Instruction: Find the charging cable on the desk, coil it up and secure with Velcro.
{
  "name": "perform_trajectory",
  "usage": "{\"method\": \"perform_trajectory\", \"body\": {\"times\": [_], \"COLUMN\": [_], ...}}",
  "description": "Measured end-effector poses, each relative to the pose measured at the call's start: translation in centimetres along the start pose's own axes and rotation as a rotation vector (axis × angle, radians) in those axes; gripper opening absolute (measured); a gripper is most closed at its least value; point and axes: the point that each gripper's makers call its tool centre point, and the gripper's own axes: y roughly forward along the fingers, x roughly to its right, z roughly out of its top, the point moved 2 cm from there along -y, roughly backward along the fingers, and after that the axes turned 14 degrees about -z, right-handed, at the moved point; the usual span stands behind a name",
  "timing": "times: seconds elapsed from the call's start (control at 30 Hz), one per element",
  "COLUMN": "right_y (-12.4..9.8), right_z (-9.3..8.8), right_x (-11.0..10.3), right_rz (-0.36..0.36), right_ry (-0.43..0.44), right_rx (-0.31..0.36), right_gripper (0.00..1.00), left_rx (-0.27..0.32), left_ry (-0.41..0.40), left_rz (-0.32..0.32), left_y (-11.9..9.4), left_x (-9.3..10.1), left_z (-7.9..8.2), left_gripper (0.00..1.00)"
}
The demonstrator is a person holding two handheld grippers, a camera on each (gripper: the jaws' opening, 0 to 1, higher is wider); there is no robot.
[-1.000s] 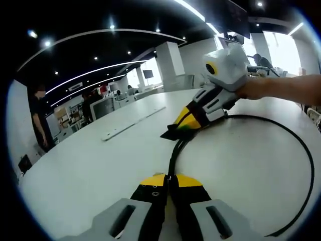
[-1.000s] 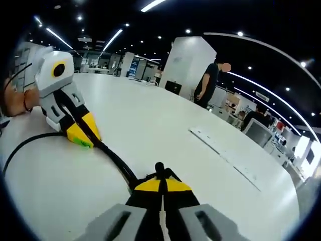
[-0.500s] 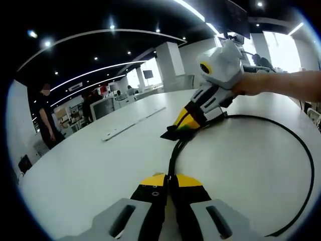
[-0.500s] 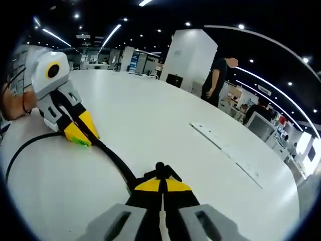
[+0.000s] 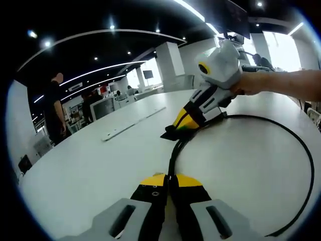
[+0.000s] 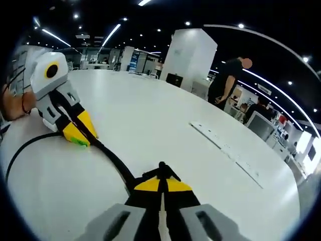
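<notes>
Left tongs (image 5: 168,176) pressed together on the black cable (image 5: 301,145), gripping it low over the white bench (image 5: 90,165). Right tongs (image 6: 161,173) likewise pinch the cable (image 6: 113,158) a short way along the same strand. Between the two grips the cable runs straight on the bench top; beyond the right tongs (image 5: 175,131) it sweeps in a wide loop over the bench, curving back toward the near edge. A hand (image 5: 251,83) holds the right tool. A flat white strip (image 5: 133,123) lies well apart, mid-bench. People stand past the far edge; one person (image 6: 228,80) by a white pillar.
</notes>
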Motion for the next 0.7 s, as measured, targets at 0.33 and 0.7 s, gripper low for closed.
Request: {"method": "perform_trajectory", "body": {"times": [0.33,0.7], "right_y": [0.20,0.54], "right_z": [-0.06,-0.30], "right_x": [0.23,0.89], "right_rz": [-0.015,-0.058], "right_ry": [-0.004,-0.013], "right_rx": [0.001,-0.005], "right_gripper": [0.05,0.05], "left_rx": [0.001,0.001], "left_ry": [0.000,0.000], "left_rz": [-0.001,0.000], "left_y": [0.01,0.03], "left_x": [-0.04,-0.07], "left_z": [-0.03,-0.05], "left_gripper": [0.06,0.06]}}
